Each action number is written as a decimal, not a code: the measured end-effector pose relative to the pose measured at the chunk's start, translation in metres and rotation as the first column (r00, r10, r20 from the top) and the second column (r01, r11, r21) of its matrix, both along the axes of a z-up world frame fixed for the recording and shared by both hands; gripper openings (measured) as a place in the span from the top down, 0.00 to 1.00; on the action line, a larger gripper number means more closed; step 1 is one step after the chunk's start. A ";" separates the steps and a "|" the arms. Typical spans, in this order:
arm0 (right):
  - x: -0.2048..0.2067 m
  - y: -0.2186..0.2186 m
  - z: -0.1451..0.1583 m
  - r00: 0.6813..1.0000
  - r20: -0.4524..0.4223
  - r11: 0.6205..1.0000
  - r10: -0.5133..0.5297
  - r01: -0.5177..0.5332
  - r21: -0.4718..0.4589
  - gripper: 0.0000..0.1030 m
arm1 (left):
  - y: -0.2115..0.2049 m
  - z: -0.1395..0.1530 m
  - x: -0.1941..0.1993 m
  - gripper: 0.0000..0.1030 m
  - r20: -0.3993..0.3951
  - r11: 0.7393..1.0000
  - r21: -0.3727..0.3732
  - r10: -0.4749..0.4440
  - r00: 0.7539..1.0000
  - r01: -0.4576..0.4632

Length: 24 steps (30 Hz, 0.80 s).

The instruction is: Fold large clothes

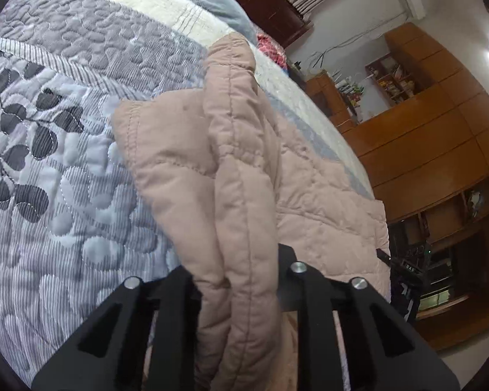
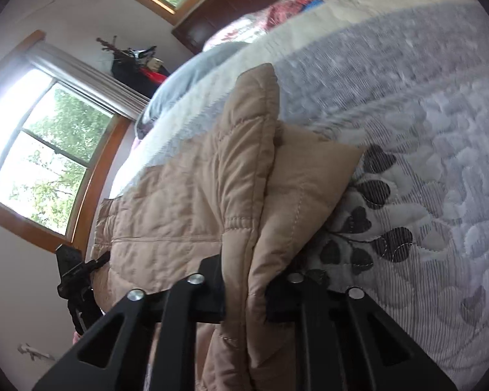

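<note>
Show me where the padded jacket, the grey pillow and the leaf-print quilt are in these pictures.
padded jacket point(image 1: 192, 163), left wrist view, on its quilted panel beside the raised fold.
grey pillow point(image 2: 192, 71), right wrist view, on its rounded top.
leaf-print quilt point(image 1: 65, 169), left wrist view, on the stitched leaf area.

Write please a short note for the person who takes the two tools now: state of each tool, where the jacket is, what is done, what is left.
Left tool: shut on a thick bunched fold of the quilted beige jacket.
Right tool: shut on another bunched fold of the same jacket.
Jacket: partly lifted, the rest lying on the grey leaf-patterned bedspread near the bed's edge.
Done: both grips taken, edges gathered.
Left: the fold is not finished; probably carry the held edges over, lay them flat, release, then smooth. How many folds were already made cannot be told from these views.
</note>
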State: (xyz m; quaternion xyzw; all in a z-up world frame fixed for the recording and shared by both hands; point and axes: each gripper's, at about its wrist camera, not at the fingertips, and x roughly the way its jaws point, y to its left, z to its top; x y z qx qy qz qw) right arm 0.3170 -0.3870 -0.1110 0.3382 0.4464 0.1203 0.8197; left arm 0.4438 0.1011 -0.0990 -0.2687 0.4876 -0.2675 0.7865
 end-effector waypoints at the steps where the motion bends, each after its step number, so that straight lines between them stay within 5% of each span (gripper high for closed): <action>1: -0.003 0.001 0.006 1.000 0.011 1.000 0.003 -0.003 0.002 0.86 | -0.001 0.005 -0.003 0.86 0.012 1.000 0.004 0.002 1.000 -0.002; 15: -0.092 0.047 0.127 0.964 0.209 0.983 0.162 -0.140 -0.118 0.87 | 0.021 0.118 -0.123 0.88 0.237 0.999 0.037 -0.016 0.971 0.008; 24: -0.151 0.075 0.114 0.954 0.184 0.966 0.238 -0.213 -0.143 0.87 | 0.047 0.099 -0.201 0.87 0.226 0.995 0.097 -0.018 0.974 -0.004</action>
